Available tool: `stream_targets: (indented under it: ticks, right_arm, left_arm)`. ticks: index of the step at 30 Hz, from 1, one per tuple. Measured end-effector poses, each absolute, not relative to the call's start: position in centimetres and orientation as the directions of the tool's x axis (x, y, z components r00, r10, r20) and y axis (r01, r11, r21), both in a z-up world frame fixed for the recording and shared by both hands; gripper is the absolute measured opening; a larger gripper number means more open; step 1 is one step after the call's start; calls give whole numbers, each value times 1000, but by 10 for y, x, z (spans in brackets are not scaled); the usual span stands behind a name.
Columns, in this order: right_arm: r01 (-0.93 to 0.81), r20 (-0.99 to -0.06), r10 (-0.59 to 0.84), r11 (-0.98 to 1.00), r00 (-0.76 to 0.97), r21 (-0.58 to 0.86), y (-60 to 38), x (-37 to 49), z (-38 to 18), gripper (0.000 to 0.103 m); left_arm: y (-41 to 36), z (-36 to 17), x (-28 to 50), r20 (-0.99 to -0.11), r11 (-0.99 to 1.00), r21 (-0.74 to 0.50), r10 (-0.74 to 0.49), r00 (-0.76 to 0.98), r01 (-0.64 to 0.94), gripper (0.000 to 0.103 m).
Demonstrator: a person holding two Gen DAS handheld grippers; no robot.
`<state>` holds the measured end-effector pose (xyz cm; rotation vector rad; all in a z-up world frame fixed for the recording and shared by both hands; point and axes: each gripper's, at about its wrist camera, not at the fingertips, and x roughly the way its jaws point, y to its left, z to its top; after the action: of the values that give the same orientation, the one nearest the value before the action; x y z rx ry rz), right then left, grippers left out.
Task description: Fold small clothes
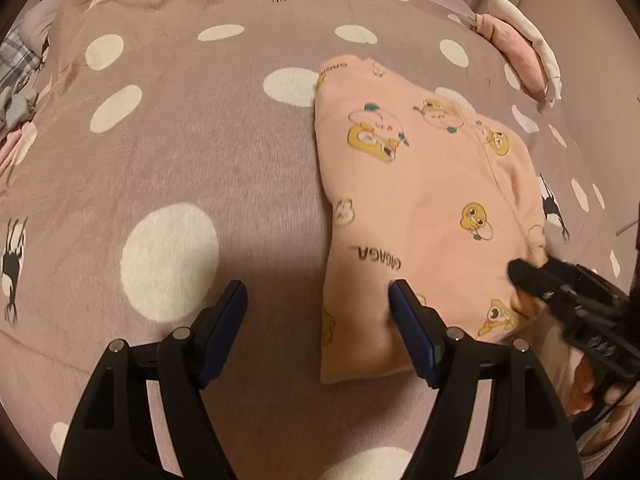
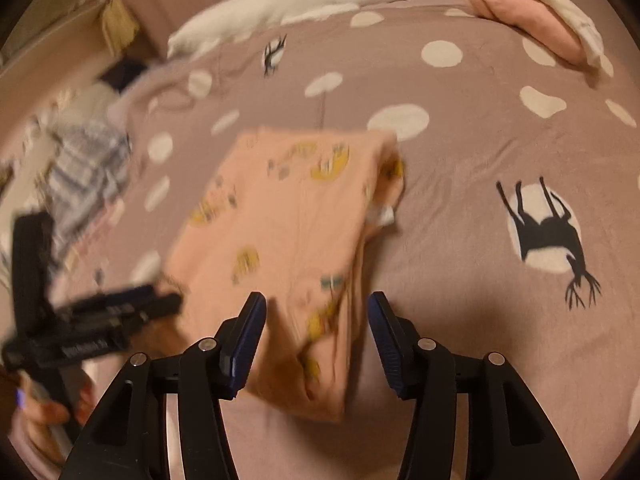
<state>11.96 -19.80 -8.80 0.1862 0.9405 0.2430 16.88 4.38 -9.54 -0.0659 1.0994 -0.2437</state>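
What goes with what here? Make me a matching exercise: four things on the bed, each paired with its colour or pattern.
Things:
1. folded garment
2. toy goose
3. blanket
4. crumpled cloth at the left edge

Descriptions:
A. white with an orange beak
B. mauve with white dots and black deer
C. grey and white checked
D. peach with yellow cartoon prints

Pairs: 1-D, 2-A, 3-B, 4-C
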Motion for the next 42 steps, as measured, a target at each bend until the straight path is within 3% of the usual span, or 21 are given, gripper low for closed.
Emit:
stream_targets:
  ticks: [6,8,10,12,15,22,32,42]
  right_arm:
    - [-92,-777,269,960,569,266,-200,112,-87,55]
    - [-106,-772,255,965,582,239,-197,103,-79,56]
    - [-120,-763,242,970,599,213,-191,92,-69,63]
    - [-134,-747,238,971,621,197,-188,81,-59,77]
    - [-141,-729,231,973,645,184,-185,70,-47,84]
    - [-168,-676,216,976,704,136,-176,45,-21,101]
    - [-156,-630,170,985,758,78,-171,19,5,102]
    - [-126,-667,154,988,729,90,-169,21,-6,102]
  left_arm:
    - [42,-85,156,-874,975,-150,-207,440,161,74]
    - [40,-78,149,-876,975,-143,-205,437,170,81]
    - [40,-71,140,-871,974,-142,-208,445,177,91]
    - [39,-64,132,-867,976,-129,-198,458,178,93]
    - [40,-49,117,-857,979,-107,-178,483,170,102]
    - [46,-17,91,-818,987,-73,-140,558,141,103]
    - [48,6,60,-785,991,-36,-109,609,131,103]
    - [47,2,56,-792,994,-7,-72,606,110,103]
